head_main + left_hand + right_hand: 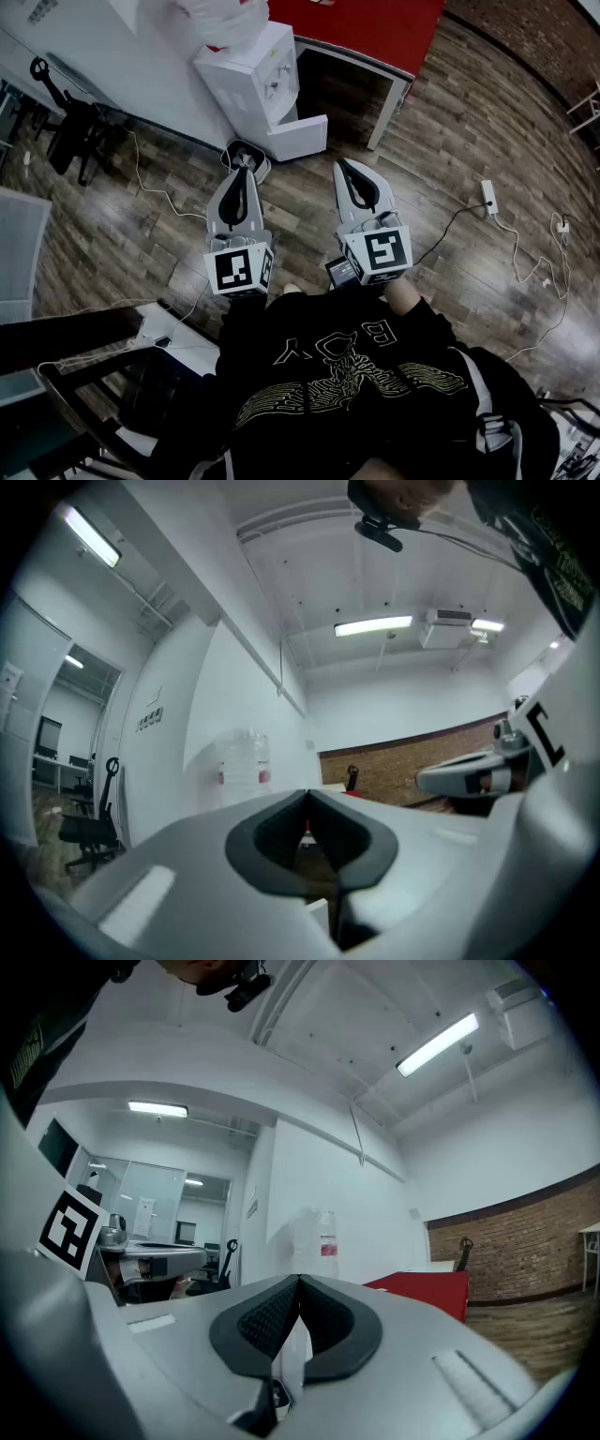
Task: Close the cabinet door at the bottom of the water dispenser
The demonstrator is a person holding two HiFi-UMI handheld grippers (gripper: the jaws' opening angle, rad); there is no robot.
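Left gripper [246,171] and right gripper [343,171] pressed shut, empty; open cabinet door [302,138] stands ahead of both, untouched

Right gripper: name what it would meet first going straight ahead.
The right gripper points at the water dispenser; likely its open cabinet door comes first, though depth is unclear.

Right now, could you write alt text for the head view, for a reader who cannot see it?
A white water dispenser stands on a wooden floor, its bottom cabinet door open. Nearer, a person holds the left tool and right tool level, both shut.
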